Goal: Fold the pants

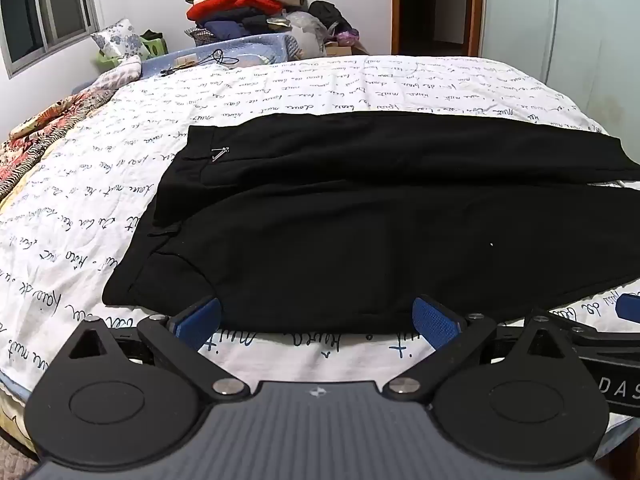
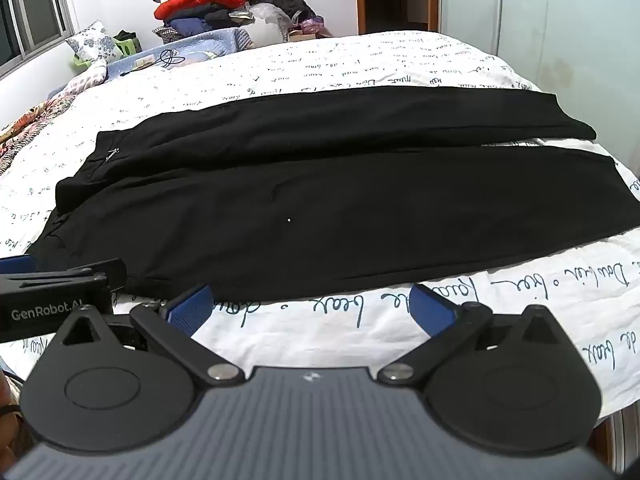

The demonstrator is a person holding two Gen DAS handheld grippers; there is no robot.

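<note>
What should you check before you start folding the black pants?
1. Pants spread flat on the bed sheet: ok.
2. Legs side by side, not crossed: ok.
3. Left gripper open and empty: ok, its fingertips at the pants' near edge.
4. Right gripper open and empty: ok, near the same edge.
5. Nothing lying on the pants: ok, only a tiny white speck.
6. Far leg's hem flat: cannot tell, too far off.
</note>
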